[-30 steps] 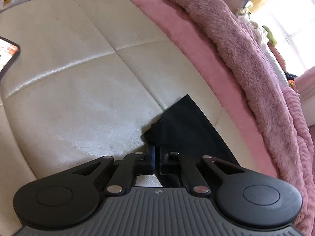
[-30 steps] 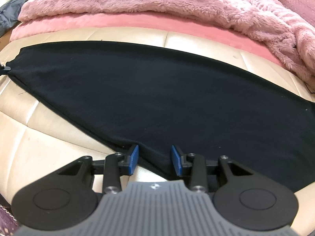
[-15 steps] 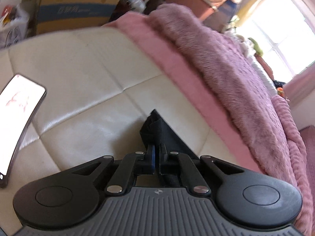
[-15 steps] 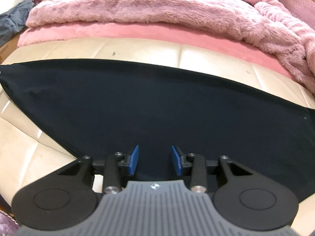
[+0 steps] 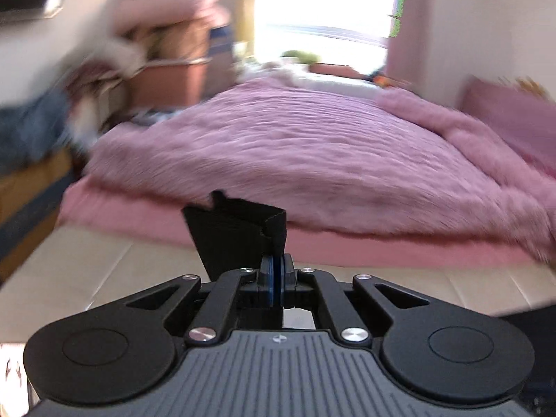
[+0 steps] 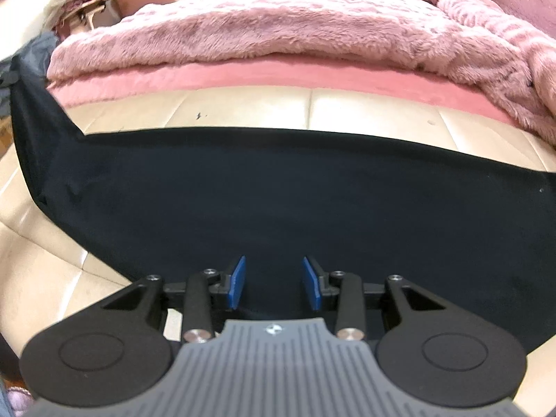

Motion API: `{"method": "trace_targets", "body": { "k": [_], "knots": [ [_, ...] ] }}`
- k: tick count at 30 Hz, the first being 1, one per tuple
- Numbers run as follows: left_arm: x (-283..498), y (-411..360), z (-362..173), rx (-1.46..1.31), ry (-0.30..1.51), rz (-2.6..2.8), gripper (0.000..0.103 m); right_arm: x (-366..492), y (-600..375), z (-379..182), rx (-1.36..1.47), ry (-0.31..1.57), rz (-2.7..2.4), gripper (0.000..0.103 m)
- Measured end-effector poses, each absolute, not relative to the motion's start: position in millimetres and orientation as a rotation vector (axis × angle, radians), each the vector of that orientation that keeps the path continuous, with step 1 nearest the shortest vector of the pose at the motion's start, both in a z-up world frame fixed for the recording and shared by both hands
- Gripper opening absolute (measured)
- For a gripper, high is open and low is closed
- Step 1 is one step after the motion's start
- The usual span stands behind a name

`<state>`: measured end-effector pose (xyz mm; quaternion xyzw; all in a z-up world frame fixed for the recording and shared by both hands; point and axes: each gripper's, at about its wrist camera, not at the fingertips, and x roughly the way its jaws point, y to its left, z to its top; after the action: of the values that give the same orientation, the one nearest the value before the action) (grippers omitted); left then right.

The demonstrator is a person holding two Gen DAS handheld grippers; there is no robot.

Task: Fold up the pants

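We held one end of the black knit pants clamped between the narrow blue pads of our left gripper, raised off the cream quilted leather bed surface, probably so that end could be carried across for a fold. Our right gripper hung wide, gripping nothing, over the near edge of the pants, which lay spread flat from left to right, the fluffy pink blanket heaped beyond them.
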<state>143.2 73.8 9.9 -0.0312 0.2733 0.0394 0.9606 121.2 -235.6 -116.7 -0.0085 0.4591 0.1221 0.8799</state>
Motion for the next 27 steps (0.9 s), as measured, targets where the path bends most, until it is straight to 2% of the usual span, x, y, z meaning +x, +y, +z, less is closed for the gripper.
{"method": "trace_targets", "body": {
  "k": [5, 11, 14, 16, 18, 21, 27],
  "knots": [
    [142, -25, -15, 0.09, 0.603, -0.104, 0.003, 117, -254, -115, 0.023, 0.938, 0.234, 0.033],
    [124, -111, -98, 0.246, 0.807, -0.347, 0.003, 108, -280, -121, 0.079, 0.955, 0.181, 0.033],
    [126, -111, -119, 0.193, 0.918, -0.413, 0.005, 100, -288, -123, 0.11, 0.964, 0.175, 0.033],
    [128, -99, -122, 0.095, 0.967, -0.445, 0.013, 96, -290, -124, 0.123, 0.967, 0.181, 0.033],
    [132, -84, -121, -0.015, 0.994, -0.482, 0.014, 94, -288, -126, 0.136, 0.97, 0.192, 0.033],
    [134, -65, -111, -0.14, 0.988, -0.535, 0.027, 93, -285, -127, 0.174, 0.971, 0.214, 0.033],
    [143, -19, -95, -0.149, 0.946, -0.386, 0.028, 100, -268, -116, 0.259, 0.94, 0.298, 0.032]
  ]
}}
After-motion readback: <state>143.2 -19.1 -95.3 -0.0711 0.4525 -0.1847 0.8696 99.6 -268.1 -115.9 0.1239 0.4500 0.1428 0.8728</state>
